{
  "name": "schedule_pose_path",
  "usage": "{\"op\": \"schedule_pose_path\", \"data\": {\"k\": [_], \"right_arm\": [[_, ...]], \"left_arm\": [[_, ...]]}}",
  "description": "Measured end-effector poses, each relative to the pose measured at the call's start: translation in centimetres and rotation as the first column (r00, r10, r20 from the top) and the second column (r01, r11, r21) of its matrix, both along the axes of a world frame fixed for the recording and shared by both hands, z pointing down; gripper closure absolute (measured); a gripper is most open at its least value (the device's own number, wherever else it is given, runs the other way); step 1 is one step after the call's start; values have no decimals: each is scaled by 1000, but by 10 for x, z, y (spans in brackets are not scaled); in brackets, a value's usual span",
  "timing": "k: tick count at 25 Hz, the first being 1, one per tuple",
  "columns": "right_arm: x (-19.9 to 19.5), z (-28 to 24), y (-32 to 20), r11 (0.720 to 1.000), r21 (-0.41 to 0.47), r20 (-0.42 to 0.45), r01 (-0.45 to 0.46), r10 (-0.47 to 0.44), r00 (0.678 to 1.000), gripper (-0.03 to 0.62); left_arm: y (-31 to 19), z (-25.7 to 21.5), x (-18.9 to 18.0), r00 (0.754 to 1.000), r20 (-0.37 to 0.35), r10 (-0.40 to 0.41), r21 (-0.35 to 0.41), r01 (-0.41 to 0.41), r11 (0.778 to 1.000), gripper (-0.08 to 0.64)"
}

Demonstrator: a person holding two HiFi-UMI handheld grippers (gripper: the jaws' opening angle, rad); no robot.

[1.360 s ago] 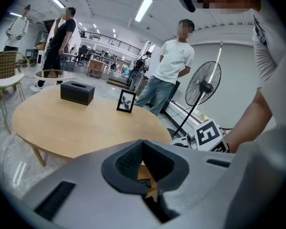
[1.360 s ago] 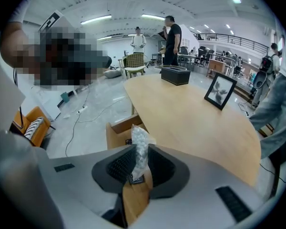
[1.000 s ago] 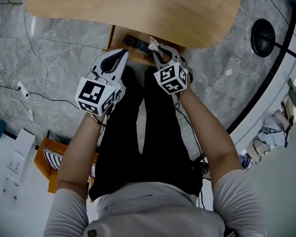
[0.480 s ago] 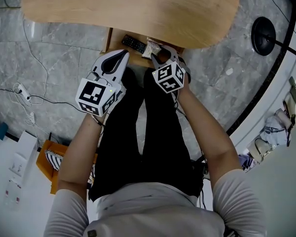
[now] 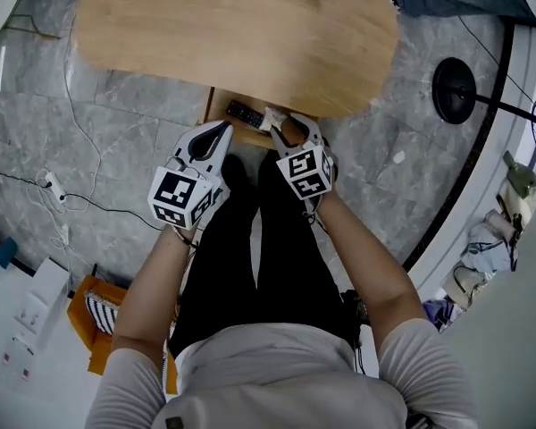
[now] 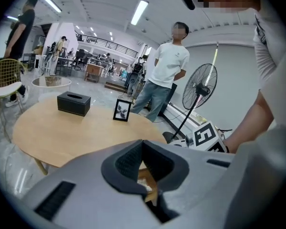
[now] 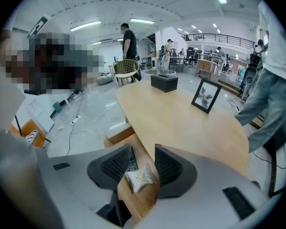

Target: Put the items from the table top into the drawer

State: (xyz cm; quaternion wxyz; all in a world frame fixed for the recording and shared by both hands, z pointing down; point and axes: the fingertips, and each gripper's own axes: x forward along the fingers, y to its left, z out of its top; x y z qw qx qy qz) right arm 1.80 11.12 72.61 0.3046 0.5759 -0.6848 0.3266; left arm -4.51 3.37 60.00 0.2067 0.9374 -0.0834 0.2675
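Head view: at 12 o'clock an open light-wood drawer (image 5: 216,107) juts from under the oval wooden table (image 5: 241,34). It holds a black remote control (image 5: 244,113) and a clear packet of white cotton swabs (image 5: 270,117).

Left gripper view: the left gripper (image 6: 143,143) is clenched on nothing.

Right gripper view: the right gripper (image 7: 143,149) has just been opening and is released, with the packet below, at the remote's 5 o'clock.

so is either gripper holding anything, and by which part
Nothing is held. The right gripper has just been opening its jaws, nothing between them; the packet lies below in the drawer. The left gripper is shut, empty.
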Motion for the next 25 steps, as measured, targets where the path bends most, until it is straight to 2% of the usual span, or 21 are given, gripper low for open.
{"op": "schedule_pose_path", "data": {"k": [6,13,17,25], "right_arm": [[8,-115,-12,993,114,1,-45,45,999,466],[-2,-252,-21,960,274,4,-52,53,999,534],[-10,-322,-33,932,360,-2,-31,34,999,557],[-52,-438,-20,873,487,-7,-6,11,1000,565]], "left_arm": [[-4,-92,-3,999,-52,-14,50,17,999,551],[-1,-202,-23,992,-123,-16,120,31,992,551],[-4,-256,-35,986,-166,-18,161,45,986,551],[16,-344,-73,969,-245,-13,213,67,975,551]]}}
